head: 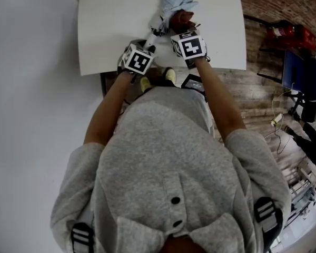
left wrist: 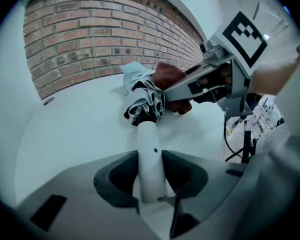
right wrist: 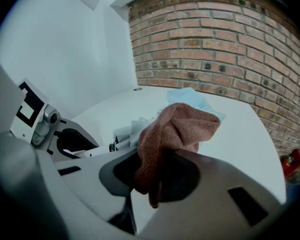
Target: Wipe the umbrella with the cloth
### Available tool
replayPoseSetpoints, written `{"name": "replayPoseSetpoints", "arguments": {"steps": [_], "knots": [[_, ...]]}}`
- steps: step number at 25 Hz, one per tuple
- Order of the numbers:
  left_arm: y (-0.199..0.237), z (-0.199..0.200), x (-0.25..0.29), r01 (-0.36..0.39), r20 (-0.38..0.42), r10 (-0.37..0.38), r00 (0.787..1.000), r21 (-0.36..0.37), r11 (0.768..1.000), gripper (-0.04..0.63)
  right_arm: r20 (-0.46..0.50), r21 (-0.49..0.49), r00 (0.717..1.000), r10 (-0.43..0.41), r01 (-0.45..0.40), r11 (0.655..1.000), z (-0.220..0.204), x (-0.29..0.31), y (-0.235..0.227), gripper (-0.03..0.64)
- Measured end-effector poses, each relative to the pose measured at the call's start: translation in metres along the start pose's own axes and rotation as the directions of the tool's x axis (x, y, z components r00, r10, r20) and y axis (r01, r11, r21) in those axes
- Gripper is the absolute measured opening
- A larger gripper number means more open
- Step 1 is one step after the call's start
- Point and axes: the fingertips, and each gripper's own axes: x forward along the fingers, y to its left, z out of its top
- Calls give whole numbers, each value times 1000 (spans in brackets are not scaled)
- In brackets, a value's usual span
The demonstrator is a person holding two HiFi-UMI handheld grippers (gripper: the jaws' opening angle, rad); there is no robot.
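A folded umbrella (head: 171,4) with pale blue fabric and a white handle (left wrist: 150,159) lies on the white table (head: 116,20). My left gripper (left wrist: 151,176) is shut on that white handle (head: 150,40) at the near table edge. The black-and-white patterned canopy folds (left wrist: 147,100) bunch just beyond the handle. My right gripper (right wrist: 155,171) is shut on a reddish-brown cloth (right wrist: 175,134), which rests against the umbrella fabric (right wrist: 192,100). Seen from the head view, the cloth (head: 181,20) lies on the umbrella just right of the left gripper (head: 147,49), beyond the right gripper (head: 185,35).
A brick wall (left wrist: 100,39) rises behind the table. To the right, the wooden floor (head: 258,94) holds a red object (head: 292,36), dark stands and cables (head: 278,119). The table's near edge (head: 163,70) runs just under both grippers.
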Motion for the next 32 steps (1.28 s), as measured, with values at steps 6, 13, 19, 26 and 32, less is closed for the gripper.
{"name": "replayPoseSetpoints", "arguments": {"steps": [6, 13, 19, 26, 32], "knots": [[-3, -3, 2, 17, -10, -17, 1000, -9, 1000, 158, 0, -13, 1000, 18, -18, 1000, 0, -2, 8, 80], [-3, -3, 1, 14, -14, -14, 1000, -10, 1000, 158, 0, -35, 999, 52, -52, 998, 4, -9, 22, 80], [-2, -2, -2, -4, -1, 4, 1000, -4, 1000, 158, -12, -57, 997, 79, -80, 995, 4, -13, 33, 80], [-1, 0, -3, -6, -2, 6, 1000, -3, 1000, 158, -6, -95, 991, 136, -136, 986, 19, -20, 51, 80], [0, -1, -1, -4, -3, 4, 1000, -6, 1000, 158, -11, -142, 981, 194, -194, 971, 30, -18, 66, 80]]}}
